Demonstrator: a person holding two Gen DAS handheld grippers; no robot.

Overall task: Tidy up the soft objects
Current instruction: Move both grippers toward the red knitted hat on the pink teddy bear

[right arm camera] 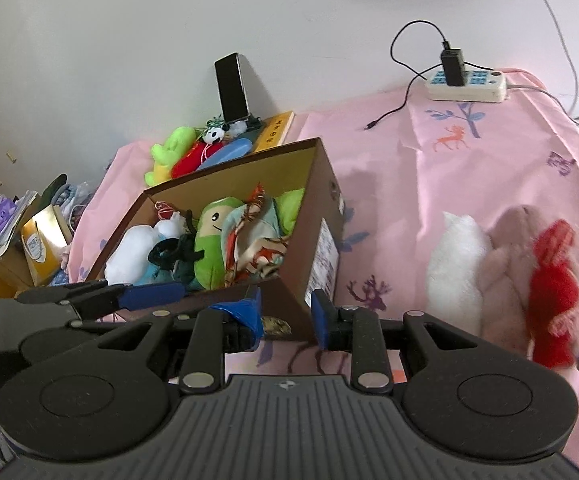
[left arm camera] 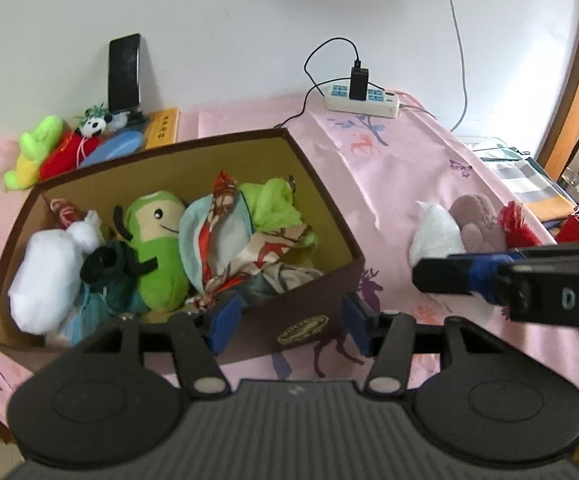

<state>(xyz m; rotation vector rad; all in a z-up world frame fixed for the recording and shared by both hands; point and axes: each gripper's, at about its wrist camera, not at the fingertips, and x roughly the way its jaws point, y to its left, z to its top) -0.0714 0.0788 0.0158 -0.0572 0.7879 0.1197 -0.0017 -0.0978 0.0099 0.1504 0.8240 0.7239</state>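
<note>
A brown box [left arm camera: 313, 300] with a gold inside holds a green plush [left arm camera: 157, 248], a white plush [left arm camera: 41, 276], a patterned scarf [left arm camera: 225, 236] and a light green cloth [left arm camera: 273, 204]. My left gripper [left arm camera: 289, 322] is open at the box's near wall, one blue pad over the rim and the other outside the corner. On the pink cloth to the right lie a white plush [right arm camera: 457, 264], a beige plush [right arm camera: 505, 272] and a red knitted toy [right arm camera: 553, 292]. My right gripper [right arm camera: 285, 314] is open with nothing in it, near the box's corner, left of these toys.
Behind the box lie a green-yellow plush [left arm camera: 33, 152], a red plush [left arm camera: 63, 156] and a small panda [left arm camera: 93, 124]. A phone [left arm camera: 124, 72] stands against the wall. A power strip [left arm camera: 363, 100] with a charger and cables sits at the back right. The bed edge falls away on the right.
</note>
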